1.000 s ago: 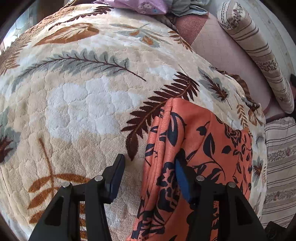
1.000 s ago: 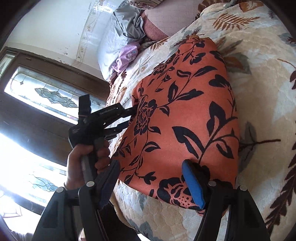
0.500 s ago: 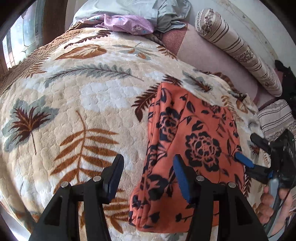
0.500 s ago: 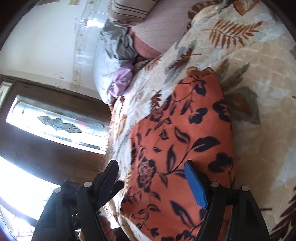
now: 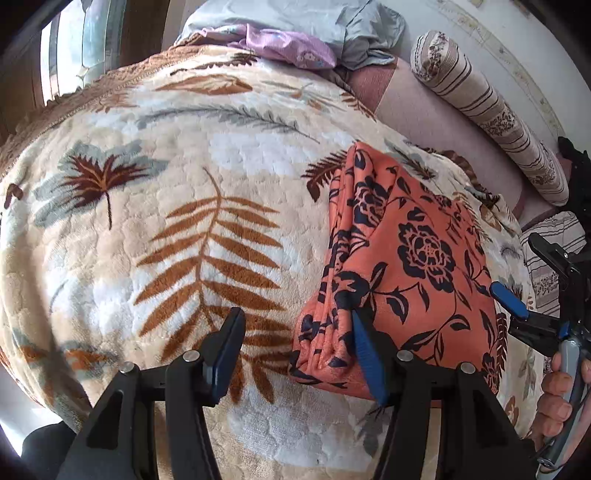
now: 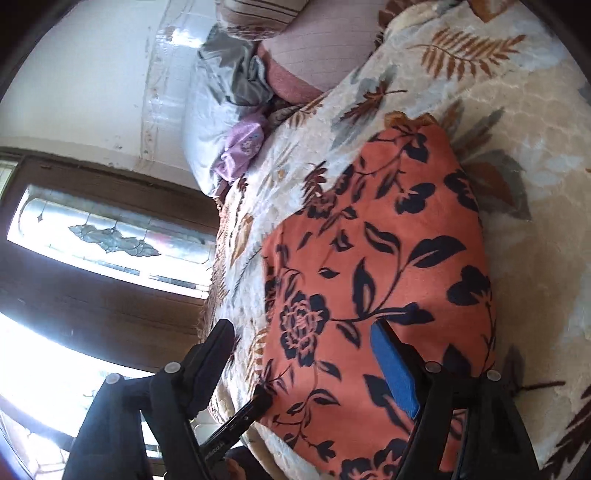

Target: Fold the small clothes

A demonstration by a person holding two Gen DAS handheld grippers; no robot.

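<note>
A folded orange garment with a dark floral print (image 5: 406,258) (image 6: 369,258) lies flat on the leaf-patterned blanket (image 5: 184,184) (image 6: 517,92). My left gripper (image 5: 297,332) hovers over the garment's near left corner. Its jaws are opening and the pads press on nothing. My right gripper (image 6: 299,332) hangs above the garment's other side, jaws also opening, with nothing gripped. In the left wrist view the right gripper (image 5: 517,310) shows at the garment's right edge, held by a hand (image 5: 557,398). The left gripper's tip (image 6: 240,413) appears low in the right wrist view.
A striped bolster (image 5: 491,107) lies along the far right on a pink sheet (image 5: 424,110). A lilac garment (image 5: 284,44) and grey cloth (image 5: 354,29) are heaped at the blanket's far end. A window in a dark wooden frame (image 6: 110,236) stands beyond the bed's edge.
Both grippers have drawn back from the garment, so more of it and of the blanket shows. The garment stays folded where it lay. Both pairs of jaws stand a little wider.
</note>
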